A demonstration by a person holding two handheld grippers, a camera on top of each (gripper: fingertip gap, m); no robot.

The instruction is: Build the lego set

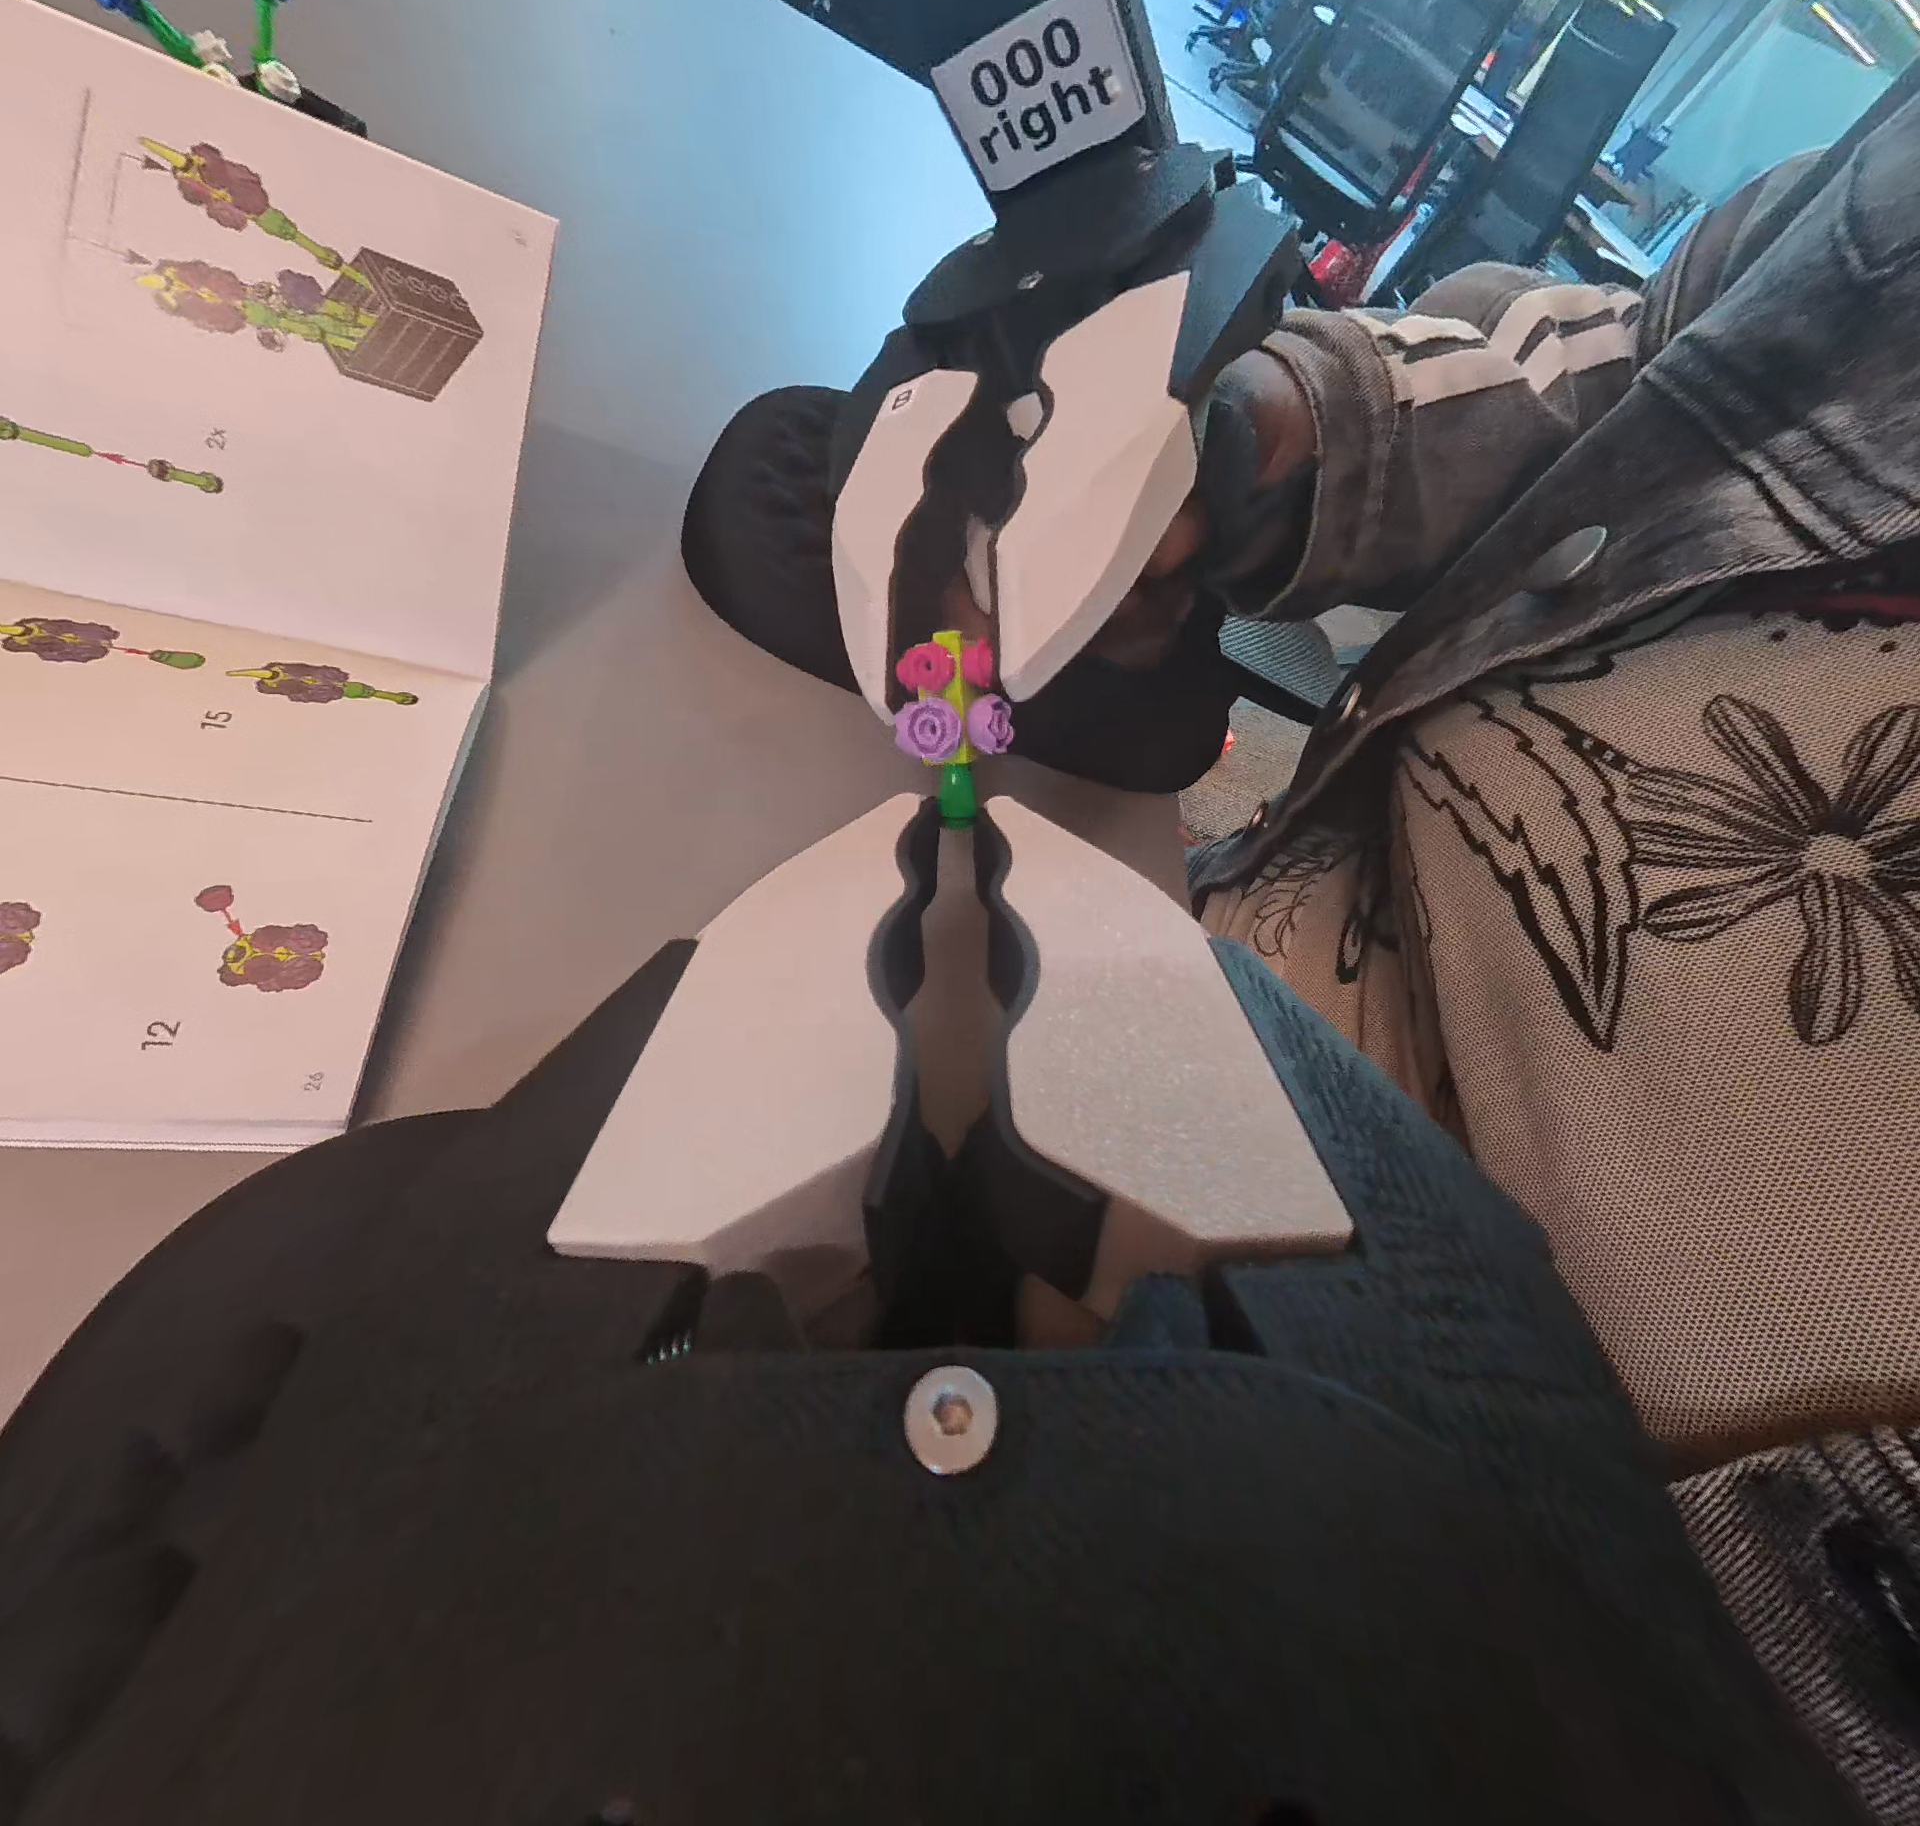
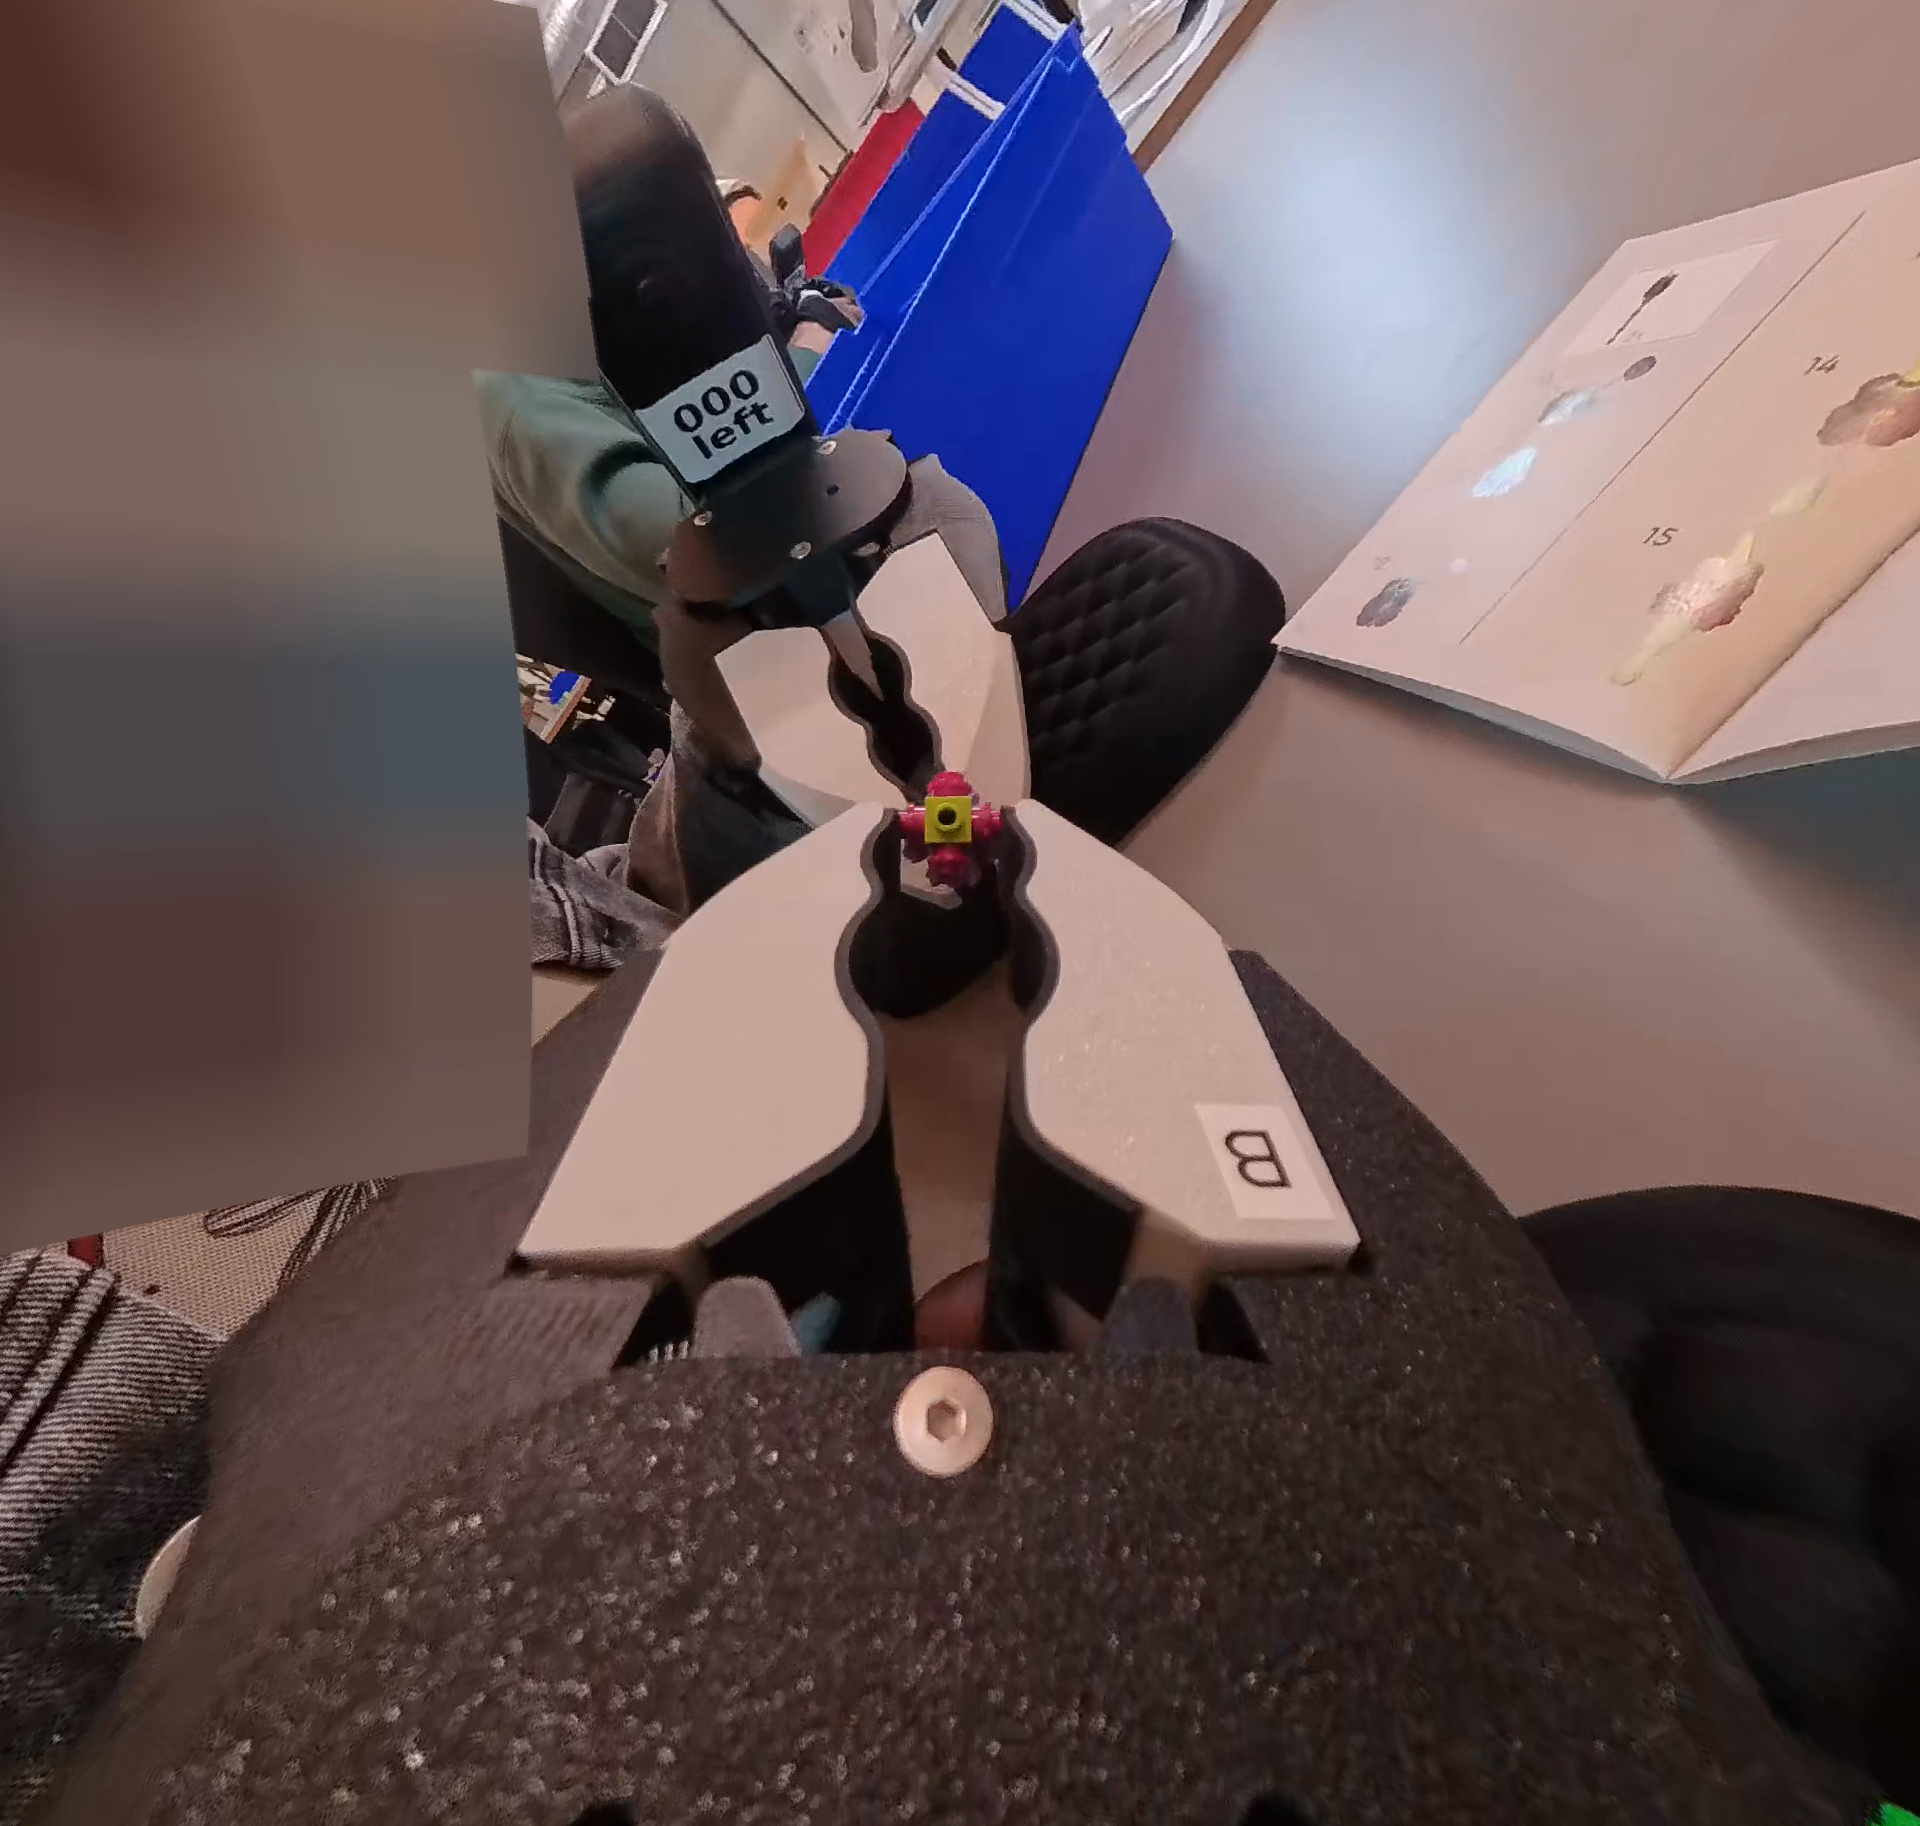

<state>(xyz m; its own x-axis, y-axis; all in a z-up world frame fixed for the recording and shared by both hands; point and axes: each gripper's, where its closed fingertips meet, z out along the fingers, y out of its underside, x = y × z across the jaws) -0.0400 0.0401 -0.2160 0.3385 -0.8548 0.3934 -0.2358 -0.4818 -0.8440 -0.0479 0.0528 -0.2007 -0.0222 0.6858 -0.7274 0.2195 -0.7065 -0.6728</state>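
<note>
A small flower cluster with pink and lilac roses on a lime core sits on a short green stem. My left gripper is shut on the green stem from below. My right gripper comes from above and is shut on the pink end of the cluster. In the right wrist view my right gripper pinches the cluster, lime core end-on, and the left gripper meets it tip to tip from behind. The piece is held in the air off the table's edge.
An open instruction booklet lies on the grey table; it also shows in the right wrist view. A built stand of blue flowers is behind it. A black chair, blue bags and a person's patterned shirt are close. Both grippers' tips are close together, under 4 cm apart.
</note>
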